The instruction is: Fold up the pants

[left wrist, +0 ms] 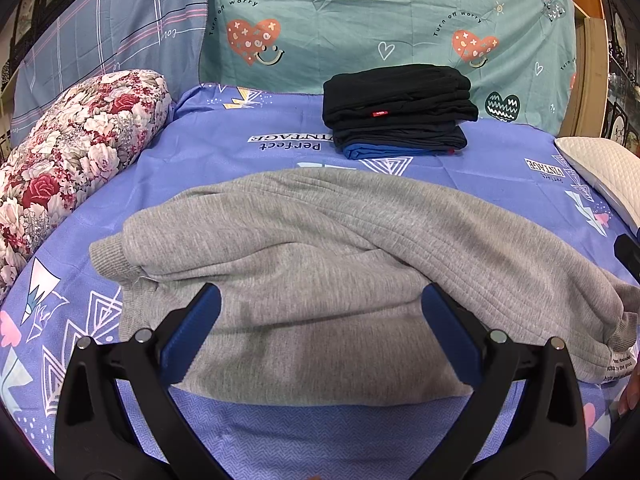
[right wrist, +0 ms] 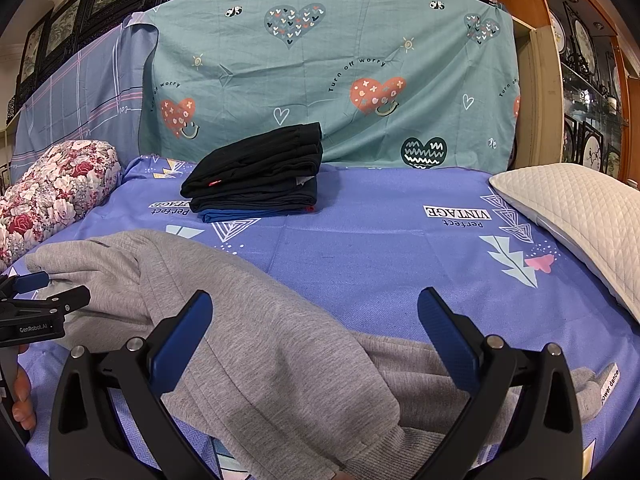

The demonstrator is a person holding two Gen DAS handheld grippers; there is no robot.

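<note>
Grey sweatpants [left wrist: 320,264] lie rumpled across the blue-violet bedsheet [left wrist: 500,160], one ribbed cuff at the left and the waistband with a white label at the lower right. My left gripper [left wrist: 320,300] hovers open over the pants' near part, nothing between its blue pads. In the right wrist view the grey sweatpants [right wrist: 260,340] run from upper left to lower right under my right gripper [right wrist: 314,300], which is also open and holds nothing. The left gripper [right wrist: 36,284] shows at the left edge of that view, beside the cuff.
A stack of folded dark pants [left wrist: 400,108] sits at the back of the bed, also visible as the stack [right wrist: 256,176]. A floral bolster [left wrist: 72,160] lies at the left, a white quilted pillow [right wrist: 580,216] at the right. A teal heart-print sheet [right wrist: 320,72] hangs behind. Fingers [right wrist: 22,400] show at the left edge.
</note>
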